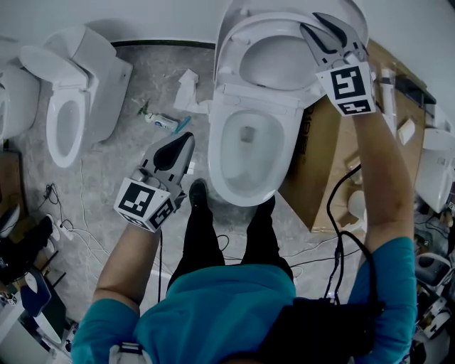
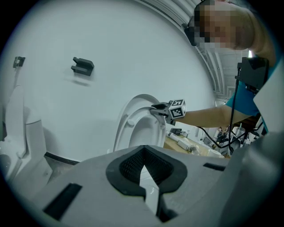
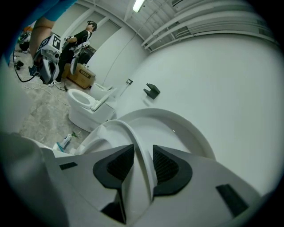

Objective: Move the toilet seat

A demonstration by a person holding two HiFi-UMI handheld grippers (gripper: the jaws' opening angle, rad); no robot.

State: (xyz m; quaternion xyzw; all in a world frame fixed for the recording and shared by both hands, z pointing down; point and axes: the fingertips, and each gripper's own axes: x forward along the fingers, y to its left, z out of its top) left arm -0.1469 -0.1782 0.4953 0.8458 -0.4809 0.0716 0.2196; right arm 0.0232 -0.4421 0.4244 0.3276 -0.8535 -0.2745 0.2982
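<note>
Inside right tool [image 3: 143,153], toilet seat [image 3: 133,135] rim, clamped

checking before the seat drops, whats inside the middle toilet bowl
Inside the toilet bowl only bare white porcelain and the dark drain opening show, with no loose object. Its rear edge is covered by the raised seat, which the right hand-held gripper grips.

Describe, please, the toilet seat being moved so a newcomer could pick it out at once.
Find the middle toilet, before the person's feet beside the cardboard box. Its toilet seat is the white ring tipped up near its lid, clamped at its rim by the right gripper; the seat of the left toilet lies flat.
</note>
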